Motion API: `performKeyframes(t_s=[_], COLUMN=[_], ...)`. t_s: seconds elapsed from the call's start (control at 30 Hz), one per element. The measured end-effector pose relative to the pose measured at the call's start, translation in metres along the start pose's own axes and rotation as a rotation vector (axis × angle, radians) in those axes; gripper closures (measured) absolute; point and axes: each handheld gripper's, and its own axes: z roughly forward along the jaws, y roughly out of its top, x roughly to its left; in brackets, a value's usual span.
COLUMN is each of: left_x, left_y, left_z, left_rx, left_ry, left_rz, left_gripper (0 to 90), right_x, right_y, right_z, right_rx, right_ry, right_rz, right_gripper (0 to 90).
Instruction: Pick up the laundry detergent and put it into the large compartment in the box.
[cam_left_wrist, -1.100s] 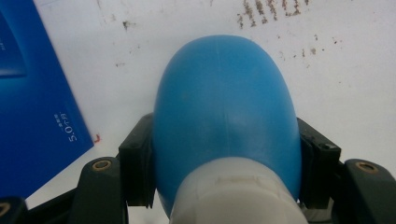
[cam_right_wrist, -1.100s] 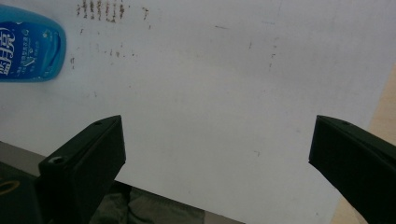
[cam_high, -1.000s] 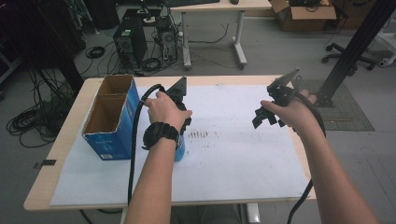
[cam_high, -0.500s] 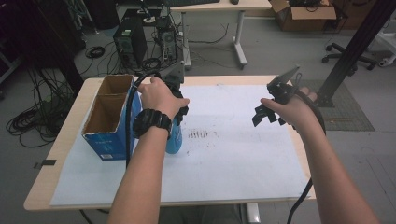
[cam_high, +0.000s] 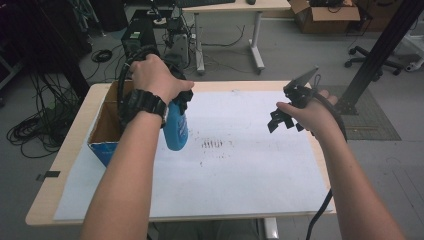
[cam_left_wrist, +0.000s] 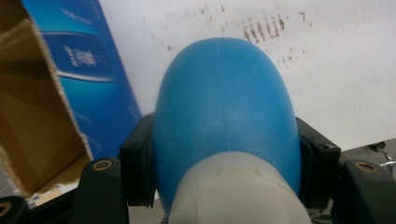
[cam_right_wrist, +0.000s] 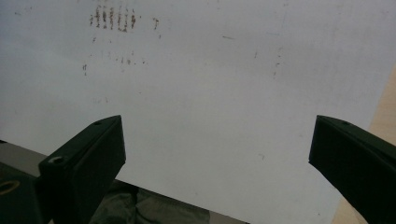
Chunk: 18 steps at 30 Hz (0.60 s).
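A blue plastic bottle (cam_high: 176, 129) with a white neck hangs in the air beside the open cardboard box (cam_high: 105, 130), bottom end pointing down at the table. My left gripper (cam_high: 184, 99) is shut on it, mostly hidden under the hand. In the left gripper view the two black pads press the bottle (cam_left_wrist: 224, 107) on both sides, so my left gripper (cam_left_wrist: 225, 170) clearly holds it, with the box (cam_left_wrist: 46, 102) at the left. My right gripper (cam_high: 282, 120) hovers over the right part of the white paper (cam_high: 240, 190); the right gripper (cam_right_wrist: 219, 149) stands open with nothing between its jaws.
The white paper covers most of the wooden table (cam_high: 60, 165) and bears a patch of brown marks (cam_high: 214, 145) near its middle. The blue-sided box stands open at the table's left edge. Cables, computer cases and a second desk lie beyond the far edge.
The left hand has lifted the blue bottle off the paper and carried it up and slightly back toward the box. The right hand has stayed where it was.
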Motion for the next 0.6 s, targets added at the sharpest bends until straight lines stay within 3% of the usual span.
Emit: performKeyframes(t_s=[0.43, 0.6], left_x=[0.026, 0.048], left_y=[0.008, 0.008], left_z=[-0.043, -0.056], left_rx=[-0.019, -0.029], left_ry=[0.008, -0.002], left_rz=[0.001, -0.026], left_gripper=[37.2, 37.2], right_x=[0.006, 0.002], right_y=[0.008, 0.010], right_z=[0.002, 0.001], right_rx=[0.004, 0.006], right_ry=[0.007, 0.006], right_rz=[-0.013, -0.002], right_gripper=[3.8, 3.8])
